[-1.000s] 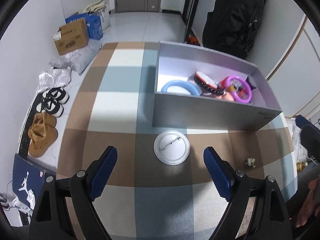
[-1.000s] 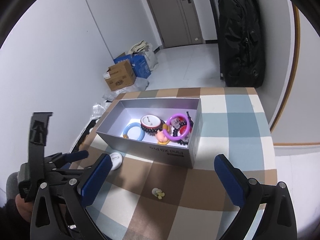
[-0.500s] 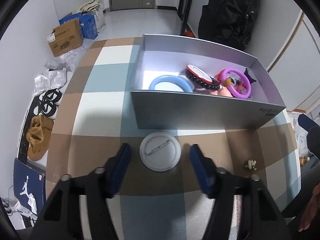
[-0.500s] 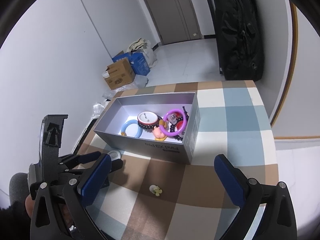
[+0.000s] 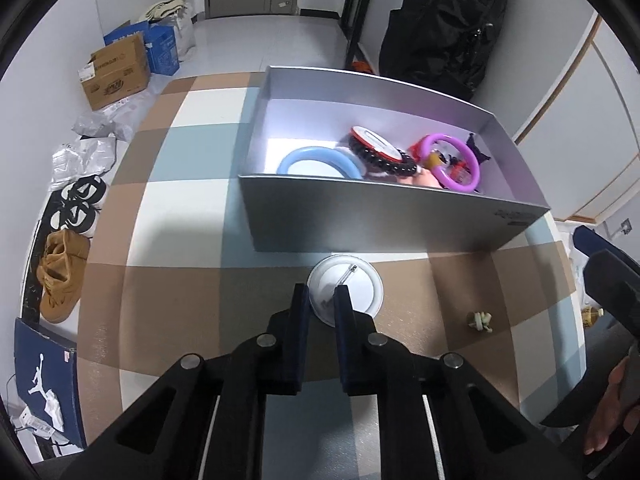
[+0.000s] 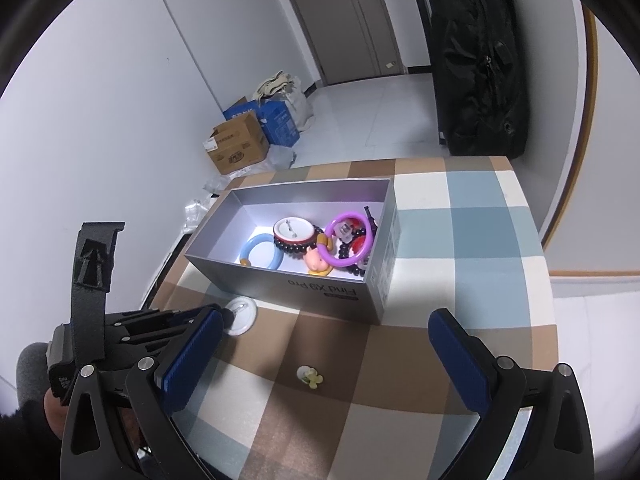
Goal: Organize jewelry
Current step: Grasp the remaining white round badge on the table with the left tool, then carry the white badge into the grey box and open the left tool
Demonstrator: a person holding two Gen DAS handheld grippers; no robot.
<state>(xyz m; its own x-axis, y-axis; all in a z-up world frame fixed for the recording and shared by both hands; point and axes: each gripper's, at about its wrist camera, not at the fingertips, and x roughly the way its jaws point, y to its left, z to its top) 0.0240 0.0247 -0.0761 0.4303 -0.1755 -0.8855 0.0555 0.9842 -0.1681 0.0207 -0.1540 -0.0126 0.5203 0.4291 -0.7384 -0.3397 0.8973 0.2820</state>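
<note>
A white round pin badge point(image 5: 356, 284) lies back-up on the checked tablecloth, just in front of the grey box point(image 5: 380, 216). My left gripper point(image 5: 322, 300) is shut on the badge's near left edge, which sits between the two blue pads. The right wrist view shows the same grip, with the left gripper point(image 6: 224, 314) at the badge point(image 6: 242, 316). Inside the box are a blue ring point(image 5: 320, 158), a dark bead bracelet point(image 5: 380, 160) and a purple ring point(image 5: 452, 160). My right gripper point(image 6: 326, 354) hangs open above the cloth, holding nothing. A small yellow-green charm point(image 6: 310, 376) lies on the cloth below it.
The charm point(image 5: 480, 320) sits right of the badge. On the floor to the left are a cardboard box point(image 5: 116, 72), plastic bags and shoes point(image 5: 60, 272). A black bag point(image 5: 444, 20) stands behind the table. A person's hand point(image 5: 608, 420) shows at the lower right.
The left jaws went from wide open around the badge to shut on its near edge. The right gripper stayed open and still.
</note>
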